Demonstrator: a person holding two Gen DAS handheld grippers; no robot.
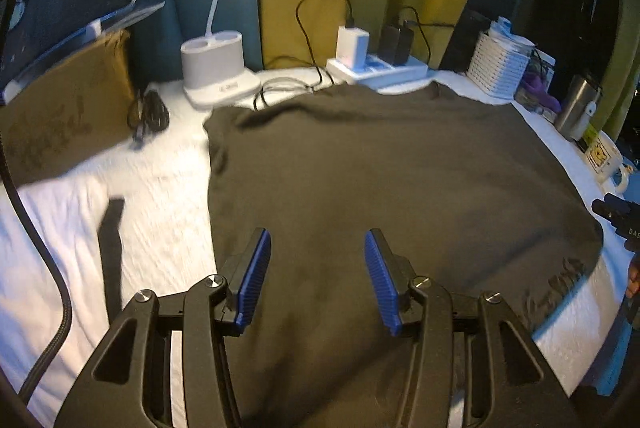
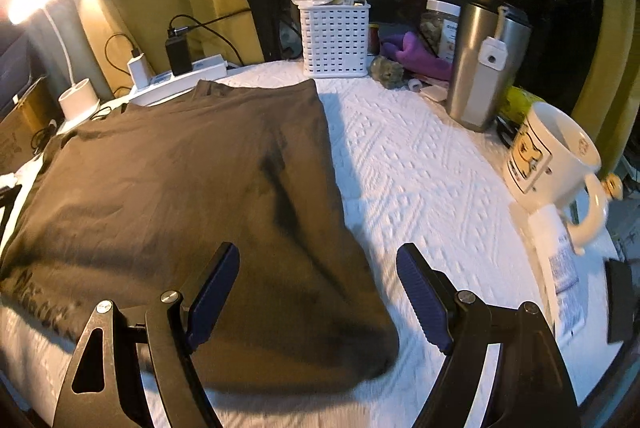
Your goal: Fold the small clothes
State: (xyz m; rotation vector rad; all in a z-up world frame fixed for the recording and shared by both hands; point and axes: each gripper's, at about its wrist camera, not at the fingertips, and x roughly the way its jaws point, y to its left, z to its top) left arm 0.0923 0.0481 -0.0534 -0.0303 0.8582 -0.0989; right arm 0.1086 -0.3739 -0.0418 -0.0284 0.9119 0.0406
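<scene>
A dark olive-grey garment (image 1: 380, 180) lies spread flat on a white textured cloth (image 1: 160, 188), with dark lettering near its right lower hem. My left gripper (image 1: 317, 248) hovers over the garment's near edge, its blue pads apart with nothing between them. In the right wrist view the same garment (image 2: 180, 188) fills the left half, its right edge folded straight. My right gripper (image 2: 318, 268) stands wide open above the garment's near right corner, holding nothing; the corner lies beneath the gap, the right finger over white cloth (image 2: 420, 168).
At the back stand a white lamp base (image 1: 218, 68), a power strip with chargers (image 1: 376, 66) and a white basket (image 2: 335, 38). A steel tumbler (image 2: 478, 68) and a white mug (image 2: 548, 152) sit at right. A brown box (image 1: 68, 104) and black cable (image 1: 36, 228) lie left.
</scene>
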